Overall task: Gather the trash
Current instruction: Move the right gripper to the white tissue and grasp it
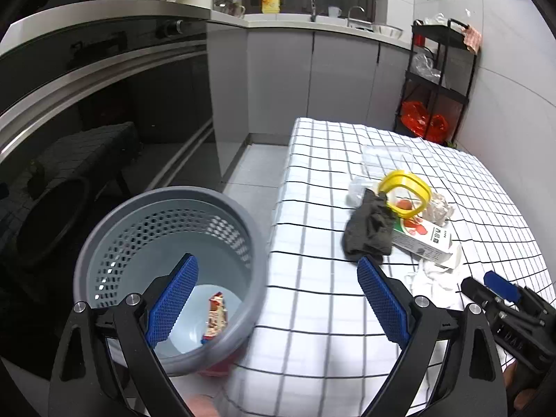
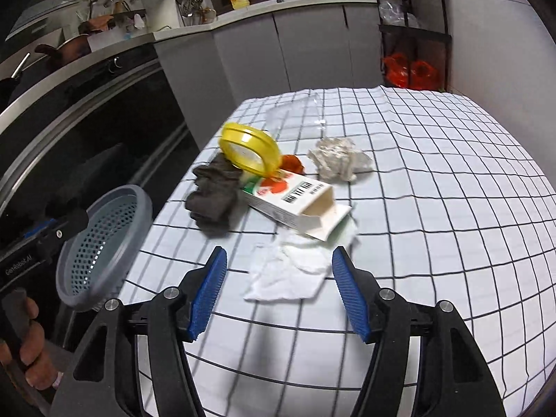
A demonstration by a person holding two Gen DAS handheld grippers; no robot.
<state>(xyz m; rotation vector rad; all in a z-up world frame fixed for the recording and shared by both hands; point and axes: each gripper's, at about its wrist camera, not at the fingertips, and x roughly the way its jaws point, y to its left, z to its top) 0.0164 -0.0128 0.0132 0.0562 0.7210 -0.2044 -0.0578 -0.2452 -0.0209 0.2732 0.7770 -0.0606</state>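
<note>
A grey perforated bin (image 1: pixel 173 193) stands on the floor beside the checked table (image 1: pixel 312 312), with a printed wrapper (image 1: pixel 217 316) lying in its bottom. My left gripper (image 1: pixel 278 264) is open and holds nothing, one finger over the bin and one over the table edge. On the table lie a dark cloth (image 2: pixel 213 194), a yellow lid ring (image 2: pixel 250 149), an open carton (image 2: pixel 295 201), crumpled paper (image 2: pixel 338 158) and a flat white tissue (image 2: pixel 288 271). My right gripper (image 2: pixel 279 255) is open over the tissue, and its pads are clear of it.
A clear plastic tray (image 2: pixel 295 114) lies at the table's far side. A dark oven front (image 1: pixel 104 80) and grey cabinets (image 1: pixel 340 76) run along the back. A black rack (image 1: pixel 441 80) with red bags stands in the corner. A hand (image 2: pixel 31 358) grips the left tool's handle.
</note>
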